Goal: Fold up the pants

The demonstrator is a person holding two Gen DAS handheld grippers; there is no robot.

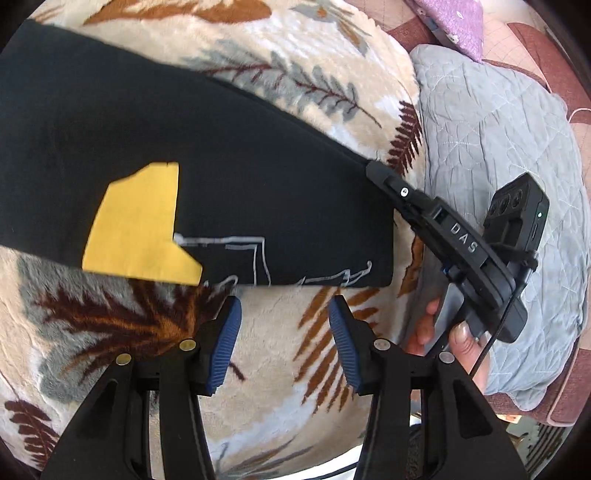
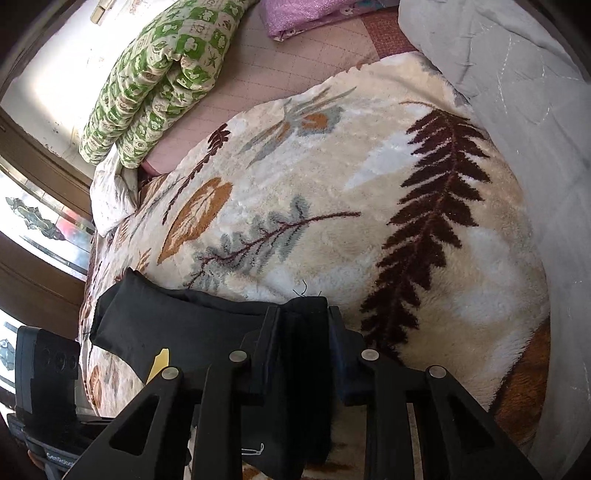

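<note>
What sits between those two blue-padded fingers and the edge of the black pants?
In the left wrist view, only bare leaf-patterned blanket lies between the left gripper and the black pants.

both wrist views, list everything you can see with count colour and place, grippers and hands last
pants: one, black with a yellow patch and white line print, flat on the blanket
blanket: one, cream plush with brown, orange and grey leaves, covering the bed
grey quilt: one, pale grey, right of the blanket
green quilt: one, green and white, rolled, far left
purple fabric: one, far end of bed
left gripper: one, black with blue pads, open, empty, just short of the pants' edge
right gripper: one, black, closed on the pants' corner
hand: one, holding the right gripper's handle
</note>
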